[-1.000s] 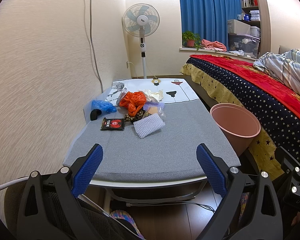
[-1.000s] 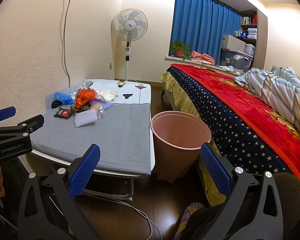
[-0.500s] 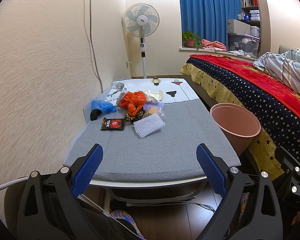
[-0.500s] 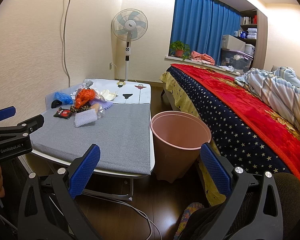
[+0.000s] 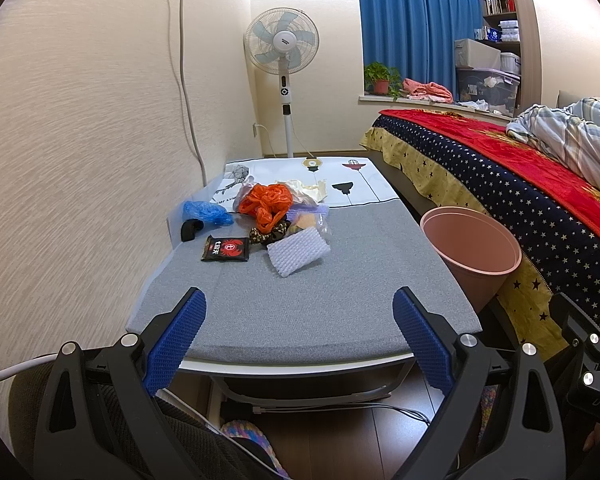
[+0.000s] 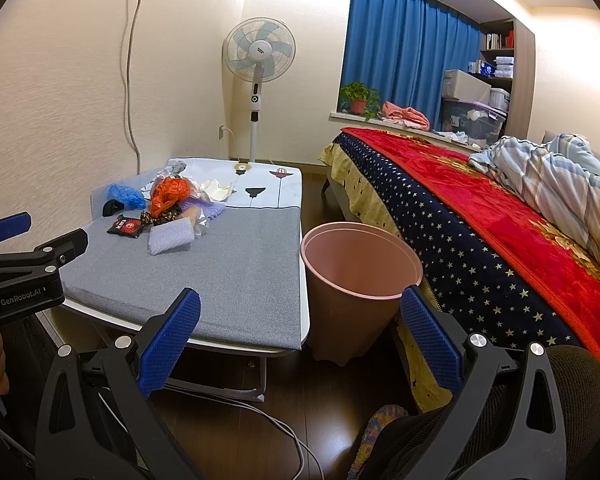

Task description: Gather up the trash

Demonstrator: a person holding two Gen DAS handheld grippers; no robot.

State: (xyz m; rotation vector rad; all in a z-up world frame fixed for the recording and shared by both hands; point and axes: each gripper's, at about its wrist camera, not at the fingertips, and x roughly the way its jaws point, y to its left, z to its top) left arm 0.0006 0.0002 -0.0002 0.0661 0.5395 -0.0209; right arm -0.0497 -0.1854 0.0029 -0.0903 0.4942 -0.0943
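Both tongs gape wide with nothing between their blue pads: left tongs (image 5: 299, 340) hang over the near edge of the gray bench (image 5: 340, 300), right tongs (image 6: 300, 340) just off its right corner. Ahead of the left tongs lies the trash: a black packet (image 5: 225, 249), white foam pad (image 5: 298, 257) and orange bag (image 5: 266, 204). A pink bin (image 6: 360, 276) stands directly ahead of the right tongs, beside the bench.

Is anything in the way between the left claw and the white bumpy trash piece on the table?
Nothing visible. Only bare grey table lies between the open left claw and the white bumpy piece. The rest of the trash sits behind it.
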